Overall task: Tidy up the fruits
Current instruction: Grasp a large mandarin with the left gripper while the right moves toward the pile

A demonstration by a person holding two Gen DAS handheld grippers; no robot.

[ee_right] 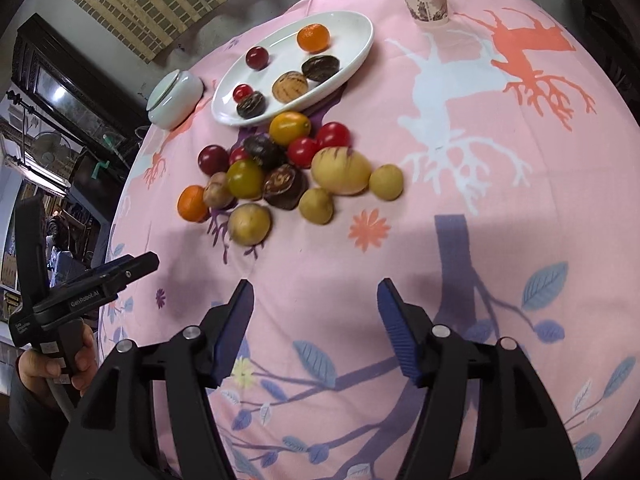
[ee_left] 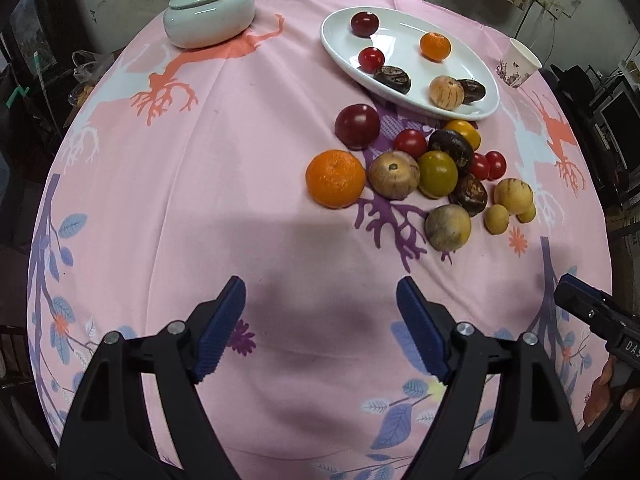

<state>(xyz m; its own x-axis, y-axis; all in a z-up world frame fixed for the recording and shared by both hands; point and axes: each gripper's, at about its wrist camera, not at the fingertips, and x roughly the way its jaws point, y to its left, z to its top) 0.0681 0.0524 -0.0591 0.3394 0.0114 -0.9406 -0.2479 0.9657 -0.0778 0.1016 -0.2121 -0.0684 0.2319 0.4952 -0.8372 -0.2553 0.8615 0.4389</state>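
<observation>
loose fruit pile sits on the pink tabletop just in front of the white oval plate, well apart from both tools. plate already carries six pieces: two red, one small orange, two dark brown, one pale striped. roughly fifteen pieces are off the plate, so by my judgement the task is under halfway.

left tool: jaws spread, nothing between them, hovering over bare cloth. right tool: jaws spread, likewise empty.

step in hand, as judged: pick one fruit from the pile. best candidates are outliers with free flanks: the large orange at the pile's left edge for the left tool, and the small yellow fruit at the right edge for the right tool. close across the widest part and squeeze lightly; round fruit may roll. avoid the packed centre, where fingers would nudge neighbours.

room: plate has open space along its far and left side. lidded ceramic jar and paper cup stand clear of the route. tabletop falls away near both tools.
</observation>
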